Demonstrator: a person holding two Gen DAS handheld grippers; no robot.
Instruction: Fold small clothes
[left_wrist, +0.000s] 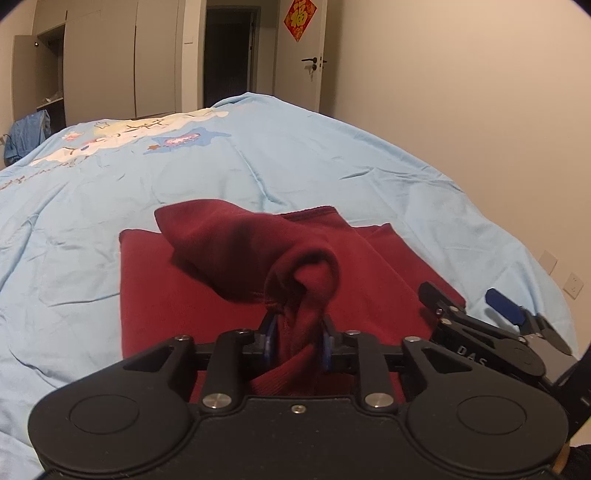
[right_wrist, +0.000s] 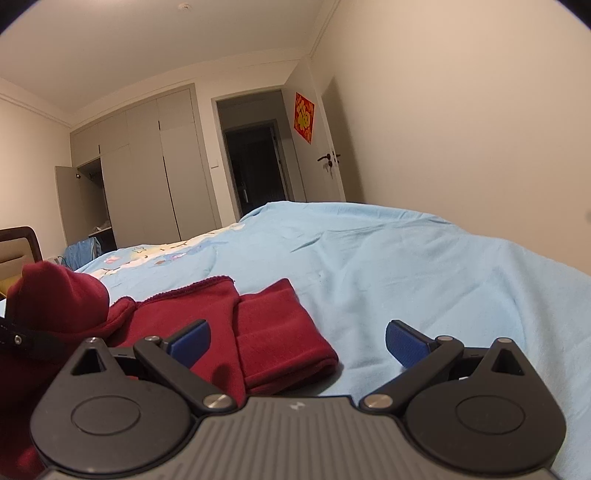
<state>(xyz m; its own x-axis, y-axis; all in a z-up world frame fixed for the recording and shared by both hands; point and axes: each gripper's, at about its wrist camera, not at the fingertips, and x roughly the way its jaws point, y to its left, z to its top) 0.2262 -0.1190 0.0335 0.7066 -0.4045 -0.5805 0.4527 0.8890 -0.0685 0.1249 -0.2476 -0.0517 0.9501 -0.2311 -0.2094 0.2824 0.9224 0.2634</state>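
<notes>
On the light blue bedspread (left_wrist: 258, 162) near me lies the dark red garment (left_wrist: 177, 295), partly folded, and my left claw (left_wrist: 297, 338) pinches a bunched fold of it lifted off the rest, while my right claw (right_wrist: 295, 341) hangs spread and empty just right of it

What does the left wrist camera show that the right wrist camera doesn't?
Only the left wrist view shows the left gripper pinching a bunched fold of the dark red garment, lifted above the rest. Only the right wrist view shows the ceiling, a brown chair back and the right gripper from behind, open and empty. Both show the garment, the light blue bedcover, the wardrobe, the dark doorway and the red door decoration.
</notes>
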